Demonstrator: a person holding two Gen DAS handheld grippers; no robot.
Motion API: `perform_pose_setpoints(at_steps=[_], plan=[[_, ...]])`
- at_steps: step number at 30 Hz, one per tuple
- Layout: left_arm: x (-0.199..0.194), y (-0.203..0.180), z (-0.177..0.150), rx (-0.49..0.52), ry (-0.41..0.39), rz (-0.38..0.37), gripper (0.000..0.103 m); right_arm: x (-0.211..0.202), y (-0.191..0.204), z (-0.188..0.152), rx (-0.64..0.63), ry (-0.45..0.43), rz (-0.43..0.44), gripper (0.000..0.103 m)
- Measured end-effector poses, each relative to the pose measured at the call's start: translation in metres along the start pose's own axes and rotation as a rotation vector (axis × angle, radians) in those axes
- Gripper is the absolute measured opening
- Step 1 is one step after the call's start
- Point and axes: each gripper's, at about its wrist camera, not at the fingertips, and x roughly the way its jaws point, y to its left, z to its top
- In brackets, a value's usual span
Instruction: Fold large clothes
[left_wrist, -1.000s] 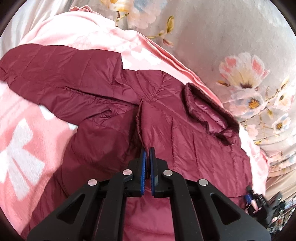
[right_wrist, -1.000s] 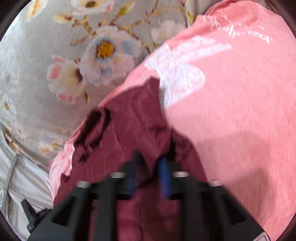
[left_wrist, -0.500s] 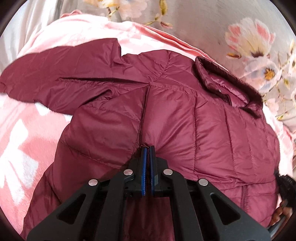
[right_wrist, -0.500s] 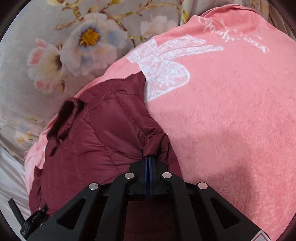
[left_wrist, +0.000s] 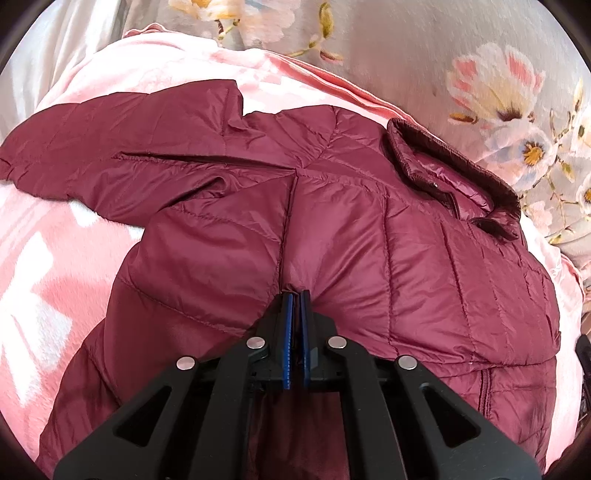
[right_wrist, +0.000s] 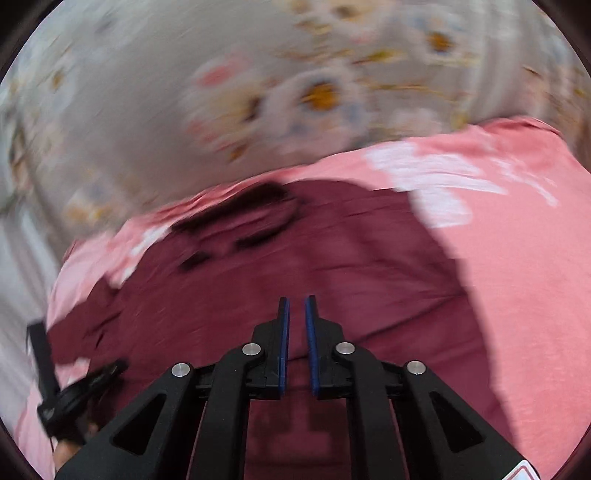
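Presently listed: one maroon quilted jacket (left_wrist: 369, 229), spread front-up across a pink blanket (left_wrist: 44, 266) with white markings, filling the middle of the left wrist view from the left edge to the lower right. Its collar (left_wrist: 454, 173), darker along the rim, sits at the upper right of that view; one sleeve (left_wrist: 110, 147) stretches flat toward the upper left; a zip pull shows near the lower right edge. Beyond the blanket, along the top and right of the frame, lies a grey sheet (left_wrist: 424, 48) printed with pink, white and yellow flowers. Left gripper (left_wrist: 296, 293), black with blue pads, enters from the bottom centre; its fingers are pressed almost together on a pinch of jacket cloth at a vertical seam, the fabric puckering around the tips. Right gripper (right_wrist: 296, 299), same make, enters from the bottom centre of the right wrist view, which is heavily blurred; its jaws are opening, a narrow gap stands between the blue pads, and no cloth is between them, the jacket (right_wrist: 332, 266) lying below and past the tips. In that view the jacket occupies the centre and lower left, its dark collar (right_wrist: 240, 218) at middle left, the blanket (right_wrist: 535, 277) at right, the flowered sheet (right_wrist: 147, 110) across the top. A black device (right_wrist: 62, 398) shows at the lower left edge; whether a hand holds it cannot be told.
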Motion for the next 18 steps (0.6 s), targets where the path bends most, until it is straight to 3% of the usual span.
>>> perform_pose_setpoints(at_steps=[3, 6, 13, 18], plan=[[-0.001, 0.004, 0.0, -0.02, 0.0, -0.023, 0.004, 0.028, 0.043, -0.012, -0.083, 0.077, 0.036, 0.002], [0.0, 0.007, 0.0, -0.031, 0.0, -0.036, 0.004, 0.05, 0.059, -0.025, -0.089, 0.135, 0.039, 0.001], [0.0, 0.009, -0.001, -0.044, 0.0, -0.053, 0.005, 0.08, 0.05, -0.044, -0.022, 0.247, 0.03, 0.0], [0.0, 0.012, -0.001, -0.061, 0.0, -0.07, 0.006, 0.085, 0.058, -0.045, -0.052, 0.259, 0.003, 0.0]])
